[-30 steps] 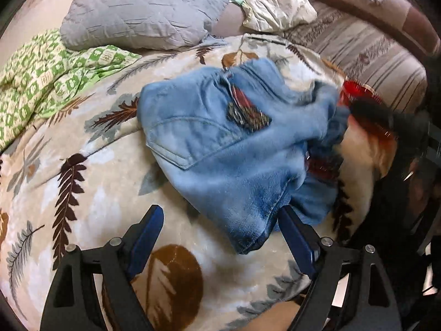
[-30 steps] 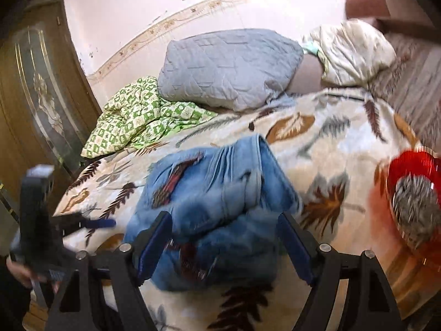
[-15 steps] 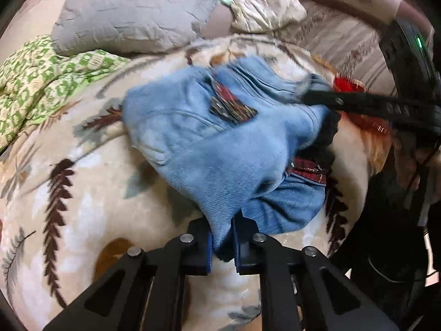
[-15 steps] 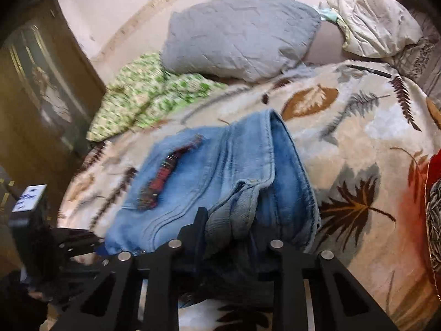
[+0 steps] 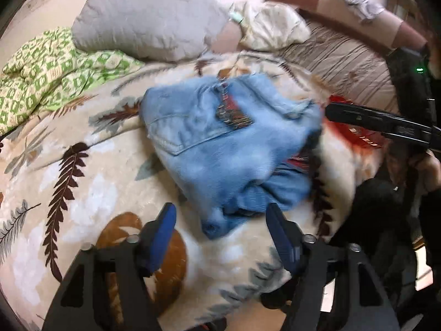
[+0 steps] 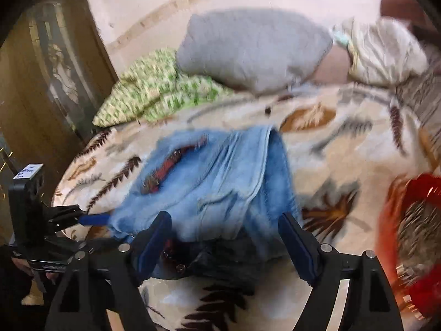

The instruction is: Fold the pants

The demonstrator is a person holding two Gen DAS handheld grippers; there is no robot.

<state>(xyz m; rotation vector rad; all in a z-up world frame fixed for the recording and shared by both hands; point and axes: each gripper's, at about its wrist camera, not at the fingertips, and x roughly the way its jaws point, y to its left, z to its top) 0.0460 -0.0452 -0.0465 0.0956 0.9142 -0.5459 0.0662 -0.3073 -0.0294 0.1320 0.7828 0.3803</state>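
The blue jeans (image 5: 226, 149) lie folded in a bundle on the leaf-print blanket (image 5: 82, 182). The left gripper (image 5: 220, 234) has just been opening; its jaws are wide, one corner between them, untouched. The right gripper (image 6: 224, 240) has just opened wide too, the jeans' edge between its jaws.

A bed spread with a cream plush blanket printed with brown and grey feather leaves (image 5: 82, 193) carries everything; a bundle of light blue denim pants (image 5: 226, 149), folded over on itself, lies on the blanket near its middle; beyond the pants, at the head of the bed, rests a grey quilted pillow (image 5: 148, 24); left of the pillow lies a crumpled green-and-white patterned cloth (image 5: 49, 66); right of the pillow sits a cream crinkled cushion (image 5: 273, 30); right of the pants, at the blanket's edge, lies something red (image 6: 413, 234), blurred.
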